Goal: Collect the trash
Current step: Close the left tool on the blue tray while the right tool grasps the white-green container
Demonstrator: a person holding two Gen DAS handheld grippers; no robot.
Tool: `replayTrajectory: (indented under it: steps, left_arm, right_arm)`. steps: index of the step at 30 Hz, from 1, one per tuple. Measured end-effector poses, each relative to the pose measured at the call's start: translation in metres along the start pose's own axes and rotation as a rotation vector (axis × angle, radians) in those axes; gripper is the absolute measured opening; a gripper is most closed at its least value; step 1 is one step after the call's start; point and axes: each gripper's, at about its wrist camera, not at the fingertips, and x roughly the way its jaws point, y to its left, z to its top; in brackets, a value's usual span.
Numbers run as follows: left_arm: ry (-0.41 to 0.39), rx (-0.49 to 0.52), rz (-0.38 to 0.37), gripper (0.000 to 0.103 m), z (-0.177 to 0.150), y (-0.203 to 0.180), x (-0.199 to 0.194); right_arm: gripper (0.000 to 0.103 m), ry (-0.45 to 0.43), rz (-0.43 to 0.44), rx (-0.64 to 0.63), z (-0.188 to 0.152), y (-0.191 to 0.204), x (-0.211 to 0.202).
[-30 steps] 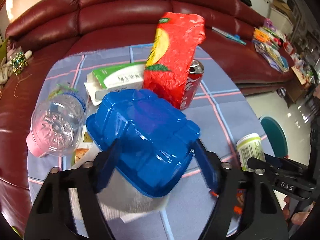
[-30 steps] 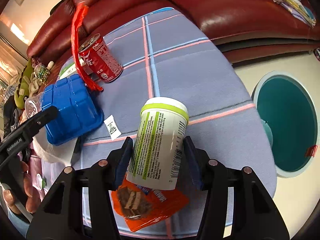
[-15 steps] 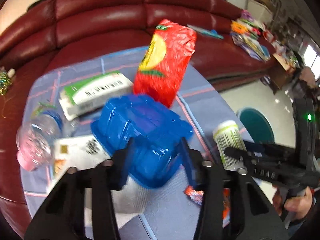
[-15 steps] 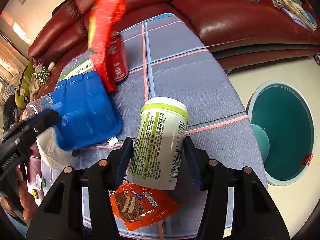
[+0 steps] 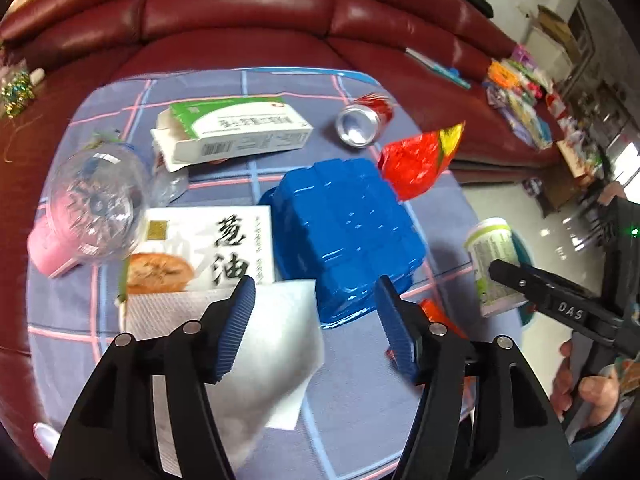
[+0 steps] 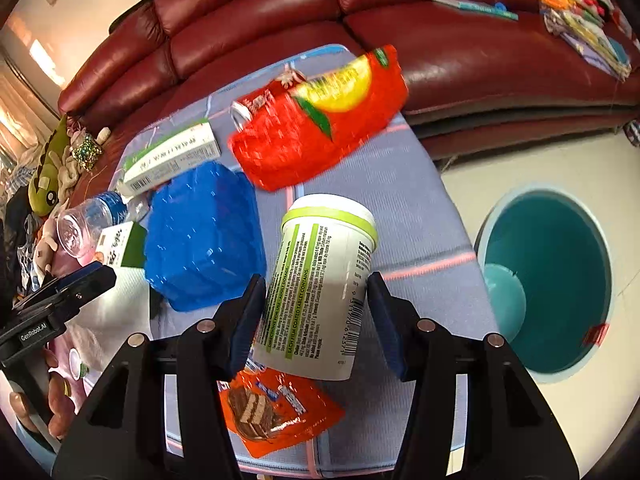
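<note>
Left gripper [image 5: 316,312] over the near part of the table [image 5: 360,392], jaws opening; the near end of the blue plastic tray [image 5: 344,236] sits in the gap, pads not pressing it. White paper towel [image 5: 276,352] lies under the left finger [image 5: 236,324]. Around the tray, left wrist view: printed snack box [image 5: 208,248] touching at 9 o'clock, clear plastic bottle [image 5: 96,204] beyond it over a pink object [image 5: 46,254], green-and-white carton [image 5: 236,132] at 11 o'clock, soda can [image 5: 362,120] at 1 o'clock. Red snack bag [image 5: 420,160], blurred, overlaps the tray's far right corner; whether it touches I cannot tell. Right gripper [image 6: 316,316] is closed about halfway on the white supplement jar [image 6: 320,292] with a lime-green band, pads against its sides, jar tilted. Directly under it lies an orange wafer wrapper [image 6: 276,412] on the cloth. In the right wrist view the red bag crowds the jar from 11 to 12 o'clock and the tray from 9 o'clock. Table edge runs close at 3 o'clock of the jar; past it, bare floor and the teal bin [image 6: 548,280], mouth open. Red leather sofa [image 6: 280,12] wraps the table's far and left edges; the right side is the open way out.
</note>
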Motion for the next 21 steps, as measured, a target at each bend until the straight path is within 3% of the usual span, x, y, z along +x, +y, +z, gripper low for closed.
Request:
replayTrajectory:
  steps: [2, 7, 11, 15, 21]
  left_arm:
    - [-0.004, 0.016, 0.013, 0.067, 0.005, -0.006, 0.004]
    - [0.028, 0.047, -0.046, 0.068, 0.011, -0.027, 0.012]
    - [0.046, 0.092, 0.092, 0.075, 0.005, -0.049, 0.024]
    - [0.109, 0.028, 0.124, 0.08, 0.003, -0.051, 0.045]
    - [0.121, 0.018, 0.188, 0.086, 0.006, -0.054, 0.065]
  right_arm:
    - [0.05, -0.006, -0.004, -0.013, 0.006, 0.002, -0.001]
    - [0.05, -0.021, -0.014, 0.003, 0.02, -0.003, -0.005]
    - [0.051, -0.014, -0.024, 0.033, 0.021, -0.018, -0.003]
    - [0.051, 0.013, -0.016, 0.049, 0.012, -0.028, 0.005]
    - [0.051, 0.014, 0.003, 0.046, 0.007, -0.035, 0.003]
